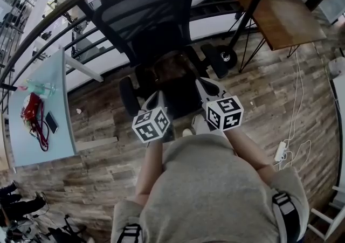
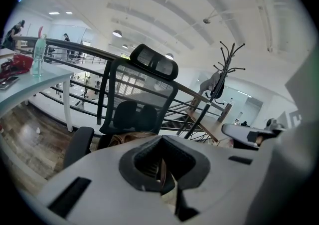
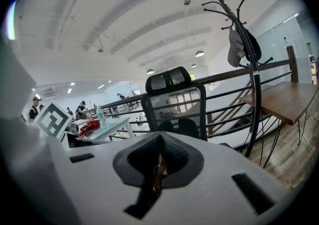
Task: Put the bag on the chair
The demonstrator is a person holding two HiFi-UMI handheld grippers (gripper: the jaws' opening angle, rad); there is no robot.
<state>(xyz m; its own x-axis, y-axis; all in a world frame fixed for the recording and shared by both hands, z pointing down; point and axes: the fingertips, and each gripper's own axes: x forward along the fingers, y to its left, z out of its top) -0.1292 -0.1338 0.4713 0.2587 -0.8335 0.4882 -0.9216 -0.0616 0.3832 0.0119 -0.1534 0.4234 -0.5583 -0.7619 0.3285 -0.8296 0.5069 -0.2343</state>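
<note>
The left gripper [image 2: 159,171] has its jaws shut tight. A thin brown strip of the bag [image 1: 173,75] is pinched between them. The right gripper [image 3: 156,171] has its jaws shut tight too. They pinch a thin brown bit of the bag with a small shiny ring on it.

From the head view, the two grippers sit side by side with the bag in front of them. The bag is brown. It is over the seat of the chair [image 1: 145,15], between the two armrests and close to the seat's front edge. I cannot tell if it rests on the seat or hangs just above it. The chair is black, with a net back and a headrest on top.

To the left stands a pale blue bench [image 1: 59,145]. A red thing [image 1: 32,110] lies on it, with a phone [image 1: 51,122] just beside it. A bottle [image 1: 43,89] is near the bench's far end. At the top right is a wooden table [image 1: 285,15], with a black coat stand [image 1: 249,15] beside it.
</note>
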